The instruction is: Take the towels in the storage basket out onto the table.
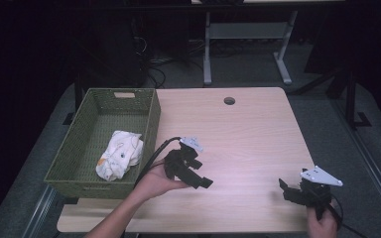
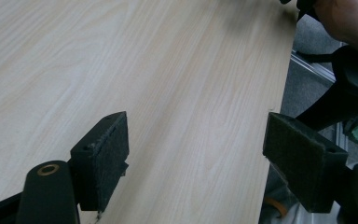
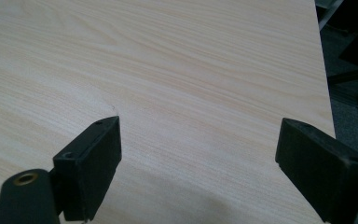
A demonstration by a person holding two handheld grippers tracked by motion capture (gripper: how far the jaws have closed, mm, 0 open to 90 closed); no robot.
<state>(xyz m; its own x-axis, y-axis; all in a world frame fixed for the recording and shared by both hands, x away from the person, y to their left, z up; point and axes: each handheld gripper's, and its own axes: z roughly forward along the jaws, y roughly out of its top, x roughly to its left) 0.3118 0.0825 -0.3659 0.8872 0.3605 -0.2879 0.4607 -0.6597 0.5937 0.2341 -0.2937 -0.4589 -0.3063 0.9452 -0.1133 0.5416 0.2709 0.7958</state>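
My left gripper hovers over the light wooden table just right of a green woven basket. In the left gripper view its jaws stand wide open over bare wood, with nothing between them. My right gripper sits near the table's front right corner, pointing left. Its jaws are also wide open above bare tabletop. A crumpled white cloth with small coloured marks lies inside the basket.
A round cable hole sits near the table's far edge. Beyond the table stand a grey desk frame and tangled cables on the floor. The other hand appears at the top right of the left gripper view, past the table edge.
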